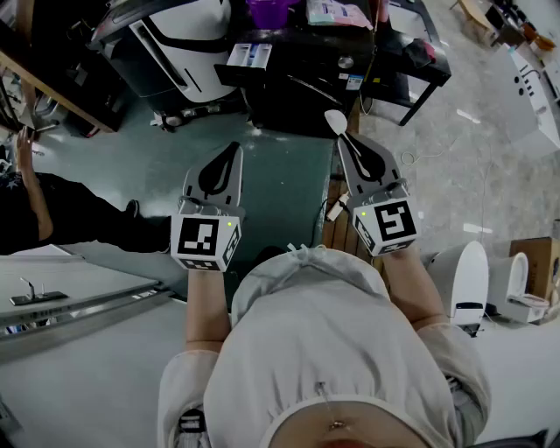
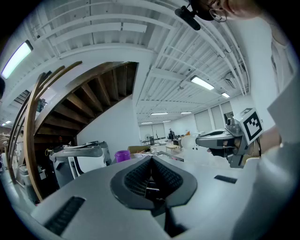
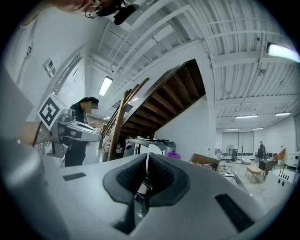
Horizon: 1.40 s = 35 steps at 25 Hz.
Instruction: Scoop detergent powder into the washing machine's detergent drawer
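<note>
**Scoop in the right gripper, drawer open up top**

Both grippers are held out side by side mid-frame in the head view, well short of the machine. The right gripper (image 1: 346, 142) has its jaws pinched on the thin handle of a white scoop (image 1: 334, 120), bowl pointing ahead. That looks like a carrying grip, made to keep the bowl steady. I can't tell whether there's powder in it. The left gripper (image 1: 230, 153) is closed tight with nothing between its jaws, so it's a spare hand for now. At the upper middle of the frame, the washing machine (image 1: 188, 26) has its detergent drawer (image 1: 248, 55) slid out, ready to be filled. A purple tub (image 1: 271, 10) sits at the top edge beside it, possibly the powder supply.
</note>
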Motion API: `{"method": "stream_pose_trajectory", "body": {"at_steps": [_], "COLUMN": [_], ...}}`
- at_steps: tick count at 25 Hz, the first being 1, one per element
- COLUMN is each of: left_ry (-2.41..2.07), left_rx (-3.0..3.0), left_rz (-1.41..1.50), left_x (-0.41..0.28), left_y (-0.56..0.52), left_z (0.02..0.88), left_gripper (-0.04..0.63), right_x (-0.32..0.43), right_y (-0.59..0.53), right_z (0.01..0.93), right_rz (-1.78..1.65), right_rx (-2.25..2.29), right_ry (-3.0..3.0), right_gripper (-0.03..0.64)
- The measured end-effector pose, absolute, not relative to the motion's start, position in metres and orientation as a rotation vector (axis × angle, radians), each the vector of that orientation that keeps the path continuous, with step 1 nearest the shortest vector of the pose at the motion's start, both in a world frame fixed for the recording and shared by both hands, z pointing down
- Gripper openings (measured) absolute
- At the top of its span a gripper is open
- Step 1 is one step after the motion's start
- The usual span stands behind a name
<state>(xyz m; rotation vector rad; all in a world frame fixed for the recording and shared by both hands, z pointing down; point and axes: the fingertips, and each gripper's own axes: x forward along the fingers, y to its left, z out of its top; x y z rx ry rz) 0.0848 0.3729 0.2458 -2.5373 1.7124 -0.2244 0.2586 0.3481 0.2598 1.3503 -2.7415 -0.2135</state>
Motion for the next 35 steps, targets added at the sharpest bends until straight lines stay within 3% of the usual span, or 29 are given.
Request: {"method": "stream_pose_trajectory", "body": {"at_steps": [17, 25, 35], "left_ry": [1.763, 1.784, 1.691], "left_rx": [-2.538, -2.529, -2.603], "left_rz": [-0.216, -0.192, -0.153], "left_x": [0.092, 0.053, -0.034], "left_y": [0.346, 0.285, 0.116], "left_z": [0.258, 0.269, 0.273], "left_gripper": [0.021, 0.021, 0.021], "right_x": [0.281, 0.239, 0.152], "right_y": [0.315, 0.250, 0.089], "right_z": [0.267, 0.274, 0.277], "right_rz": [-0.126, -0.149, -0.151], "right_rx": [1.405, 1.360, 1.434], "right_ry": [-2.754, -2.754, -2.675], "right_gripper": [0.008, 0.008, 0.009]}}
